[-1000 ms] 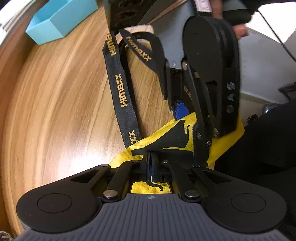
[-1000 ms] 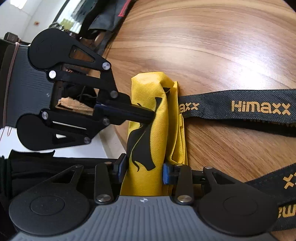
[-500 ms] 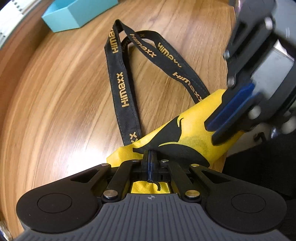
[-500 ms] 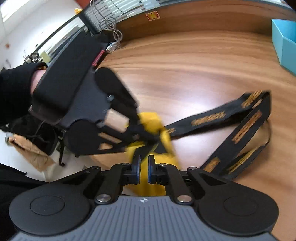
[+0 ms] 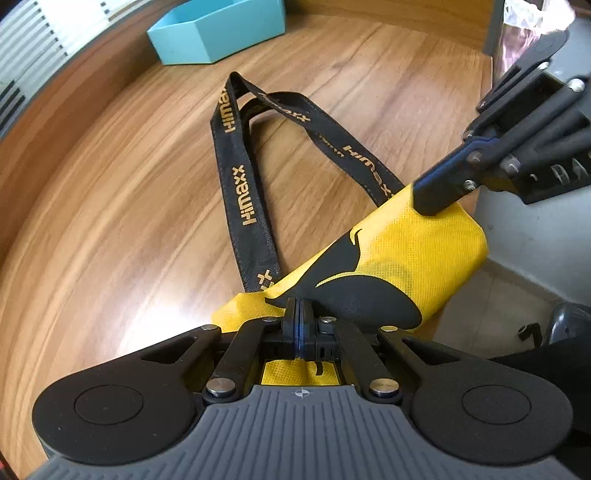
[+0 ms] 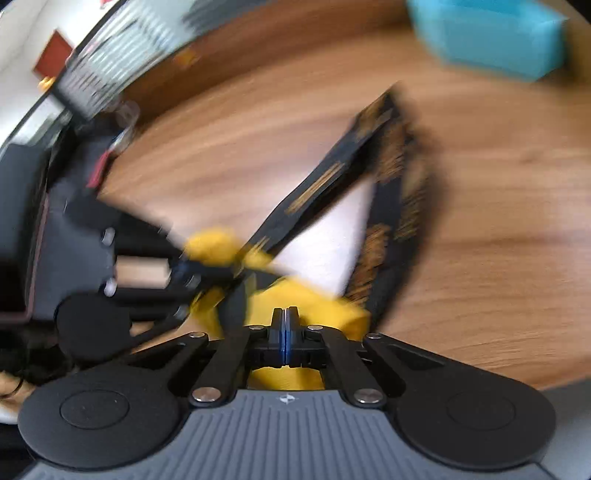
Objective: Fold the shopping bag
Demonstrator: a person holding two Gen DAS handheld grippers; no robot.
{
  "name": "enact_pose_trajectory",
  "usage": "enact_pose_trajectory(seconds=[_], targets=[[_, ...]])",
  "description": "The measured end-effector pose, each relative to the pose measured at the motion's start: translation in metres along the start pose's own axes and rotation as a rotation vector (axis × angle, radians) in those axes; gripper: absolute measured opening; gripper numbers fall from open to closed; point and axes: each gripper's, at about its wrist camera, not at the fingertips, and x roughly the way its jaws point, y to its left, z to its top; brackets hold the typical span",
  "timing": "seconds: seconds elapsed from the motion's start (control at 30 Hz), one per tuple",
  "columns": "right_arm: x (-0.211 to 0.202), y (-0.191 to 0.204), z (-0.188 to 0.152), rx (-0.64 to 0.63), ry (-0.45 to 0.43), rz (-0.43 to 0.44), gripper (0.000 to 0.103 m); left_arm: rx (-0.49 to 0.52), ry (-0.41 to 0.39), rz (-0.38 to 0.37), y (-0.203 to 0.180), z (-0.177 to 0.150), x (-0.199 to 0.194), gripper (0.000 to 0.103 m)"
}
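Observation:
The yellow shopping bag (image 5: pixel 417 251), folded into a narrow bundle with a black print, lies at the near edge of the wooden table (image 5: pixel 110 206). Its two black Himaxx straps (image 5: pixel 240 184) trail away over the wood. My left gripper (image 5: pixel 300 306) is shut on the bag's near end. My right gripper (image 5: pixel 430 205) comes in from the right with its tips pressed on the bag's far end. In the blurred right wrist view my right gripper (image 6: pixel 284 314) is shut on the yellow bag (image 6: pixel 332 314), and the left gripper (image 6: pixel 207 269) holds the other end.
A light blue open box (image 5: pixel 218 33) stands at the far side of the table, also in the right wrist view (image 6: pixel 491 40). The table edge runs under the bag; grey floor (image 5: pixel 517 280) lies beyond it on the right.
My right gripper has shut on the bag's end and swung round to the right. The left gripper keeps its hold. The bag's bundle has turned and now lies longer across the table edge.

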Motion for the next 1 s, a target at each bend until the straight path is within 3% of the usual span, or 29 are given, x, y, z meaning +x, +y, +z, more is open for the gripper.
enact_pose_trajectory(seconds=[0.1,0.13,0.17,0.27,0.33,0.4,0.5,0.6,0.73,0.8,0.83,0.93,1.0], targets=[[0.001,0.027,-0.010,-0.219,-0.003,-0.096,0.000,-0.021,-0.004,0.000,-0.006,-0.008,-0.005,0.000],[0.000,0.035,-0.011,-0.277,-0.006,-0.114,0.006,-0.021,-0.006,-0.004,-0.007,-0.011,-0.007,0.000],[-0.004,0.051,-0.019,-0.407,-0.028,-0.148,0.027,-0.018,-0.009,-0.005,-0.007,-0.012,-0.007,0.000],[-0.014,0.090,-0.045,-0.751,-0.092,-0.240,0.055,-0.052,-0.011,-0.015,-0.004,-0.018,-0.010,0.000],[-0.007,0.112,-0.070,-0.981,-0.069,-0.298,0.066,-0.097,-0.003,-0.041,0.003,-0.016,-0.009,0.000],[0.004,0.120,-0.088,-1.105,-0.066,-0.343,0.066,-0.122,0.012,-0.070,0.010,-0.014,-0.008,0.000],[0.034,0.132,-0.114,-1.322,-0.015,-0.495,0.066,-0.136,0.030,-0.104,0.016,-0.011,-0.007,0.000],[0.054,0.140,-0.122,-1.386,-0.056,-0.586,0.066,-0.135,0.038,-0.106,0.015,-0.010,-0.007,0.000],[0.078,0.137,-0.128,-1.469,0.003,-0.691,0.067,-0.142,0.031,-0.108,0.010,-0.019,-0.013,0.000],[0.083,0.131,-0.129,-1.464,-0.006,-0.721,0.068,-0.135,0.029,-0.122,0.008,-0.023,-0.013,0.000],[0.082,0.130,-0.129,-1.461,0.008,-0.709,0.051,-0.123,0.031,-0.129,0.006,-0.025,-0.014,0.000],[0.068,0.133,-0.118,-1.382,0.057,-0.612,0.048,-0.077,0.042,-0.134,-0.001,-0.028,-0.017,0.000],[0.066,0.134,-0.118,-1.427,0.089,-0.608,0.049,-0.086,0.051,-0.164,0.002,-0.029,-0.017,0.000]])
